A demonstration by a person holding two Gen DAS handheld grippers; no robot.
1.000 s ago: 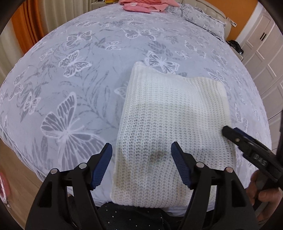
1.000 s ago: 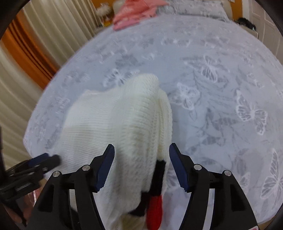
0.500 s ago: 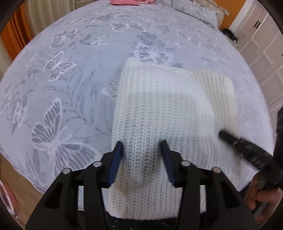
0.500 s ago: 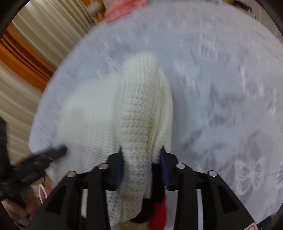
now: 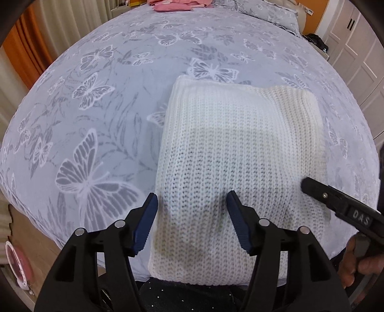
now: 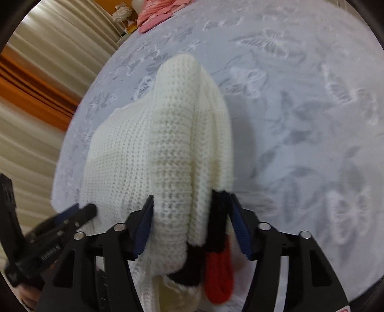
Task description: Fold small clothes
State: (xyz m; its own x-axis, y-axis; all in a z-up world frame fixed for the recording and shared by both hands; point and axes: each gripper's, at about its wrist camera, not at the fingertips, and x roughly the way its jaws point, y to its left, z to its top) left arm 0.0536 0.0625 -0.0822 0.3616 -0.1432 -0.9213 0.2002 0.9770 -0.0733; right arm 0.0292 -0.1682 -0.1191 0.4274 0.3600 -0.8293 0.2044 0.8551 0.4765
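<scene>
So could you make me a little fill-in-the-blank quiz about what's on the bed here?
1. The folded cream knitted sweater lies on a grey bedspread printed with ____.
2. The sweater's cuff, beside the right gripper, is black and ____.
3. The pile of clothes at the bed's far end is ____.
4. The left gripper straddles the sweater's ____ edge.

Missing words: butterflies; red; pink; near

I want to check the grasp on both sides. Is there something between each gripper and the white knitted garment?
Nothing visible stands between them. The left gripper straddles the near edge of the white knitted garment, fabric directly between its fingers. The right gripper has the bunched right edge, with its black and red trim, filling the gap between its fingers.
</scene>
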